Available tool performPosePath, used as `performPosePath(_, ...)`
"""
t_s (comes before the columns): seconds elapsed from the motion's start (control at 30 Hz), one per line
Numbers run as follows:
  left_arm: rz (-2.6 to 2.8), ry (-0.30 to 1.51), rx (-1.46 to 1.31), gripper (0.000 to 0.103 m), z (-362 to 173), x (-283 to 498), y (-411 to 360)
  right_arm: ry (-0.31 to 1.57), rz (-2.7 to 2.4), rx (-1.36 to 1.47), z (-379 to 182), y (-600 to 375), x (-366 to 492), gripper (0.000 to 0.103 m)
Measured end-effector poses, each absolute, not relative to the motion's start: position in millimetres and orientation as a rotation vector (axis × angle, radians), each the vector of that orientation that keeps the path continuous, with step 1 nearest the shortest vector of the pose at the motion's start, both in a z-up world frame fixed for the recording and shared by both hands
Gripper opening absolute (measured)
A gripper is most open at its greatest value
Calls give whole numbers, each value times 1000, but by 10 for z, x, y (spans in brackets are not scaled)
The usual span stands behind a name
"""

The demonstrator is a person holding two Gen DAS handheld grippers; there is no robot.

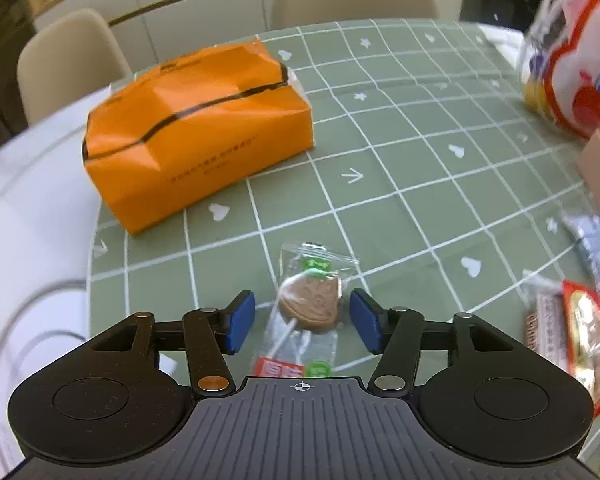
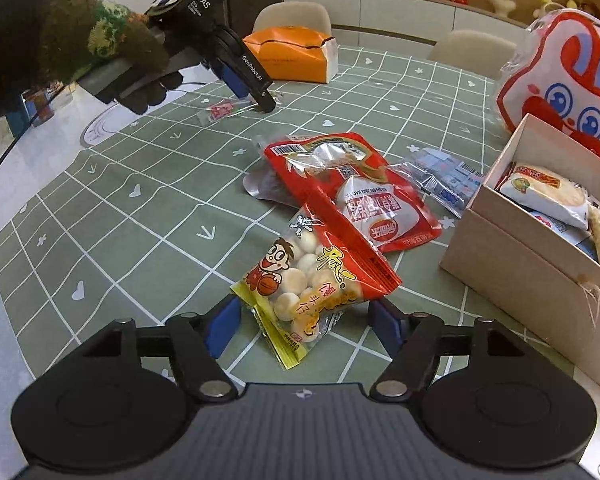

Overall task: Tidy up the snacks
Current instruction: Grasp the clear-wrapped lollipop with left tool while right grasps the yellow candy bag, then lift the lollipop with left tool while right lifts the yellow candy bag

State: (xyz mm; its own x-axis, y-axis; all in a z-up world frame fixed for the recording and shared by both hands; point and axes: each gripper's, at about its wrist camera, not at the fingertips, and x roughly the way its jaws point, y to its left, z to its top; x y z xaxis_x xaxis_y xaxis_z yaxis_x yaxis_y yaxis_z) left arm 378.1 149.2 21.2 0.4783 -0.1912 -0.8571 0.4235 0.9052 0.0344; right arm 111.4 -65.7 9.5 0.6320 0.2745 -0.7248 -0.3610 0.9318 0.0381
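A chocolate lollipop (image 1: pixel 310 304) in a clear wrapper lies flat on the green checked tablecloth (image 1: pixel 400 184). My left gripper (image 1: pixel 304 323) is open around it, a blue pad on each side and neither touching. From the right wrist view, a gloved hand holds that gripper (image 2: pixel 260 98) tip-down over the lollipop (image 2: pixel 220 111). My right gripper (image 2: pixel 306 326) is open around a bag of small round biscuits (image 2: pixel 304 284) with a cartoon boy on it. The bag rests on the cloth, its lower end between the pads.
A red pouch (image 2: pixel 364 192) and a blue-printed packet (image 2: pixel 444 176) lie behind the biscuit bag. An open cardboard box (image 2: pixel 520 264) with snacks inside stands at right. A large cartoon-face bag (image 2: pixel 560 72) is behind it, an orange tissue pack (image 1: pixel 196 128) far left, chairs beyond.
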Motion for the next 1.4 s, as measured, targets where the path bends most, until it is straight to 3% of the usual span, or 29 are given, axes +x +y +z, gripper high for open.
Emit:
performPosePath(0.03,-386,1003,236,45,213,3740,1504,809,364,-116,95,-649,1115,72)
performPosePath(0.13,-380,1021,182,42,228,3506,1505,819,367,-108,110,-661,1134,70)
performPosePath(0.23,-367,1031,64,41,277,3097,1491,829,356,-112,151,-704,1159,50)
performPosePath(0.27,-362,1024,41,41,308,2921,1467,835,360,-119,168,-730,1170,48)
performPosePath(0.53,-242,995,-168,41,297,1351,1223,870,484,-156,262,-1023,1123,43)
performPosePath(0.7,-101,960,-261,41,303,655,1088,917,744,-213,361,-1096,935,44)
performPosePath(0.83,26,900,-373,41,243,281,1072,930,812,-317,349,-1007,824,57)
performPosePath(1.03,171,833,-432,41,244,-26,1062,906,787,-331,250,-862,825,67)
performPosePath(1.23,196,816,-450,41,241,-219,1005,911,676,-256,230,-695,1042,68)
performPosePath(1.3,187,819,-456,42,242,-235,976,921,669,-264,236,-673,1095,57)
performPosePath(1.37,161,823,-453,42,238,-230,935,919,711,-295,271,-678,1050,40)
performPosePath(1.4,150,822,-451,42,235,-231,914,919,739,-307,287,-693,1008,39)
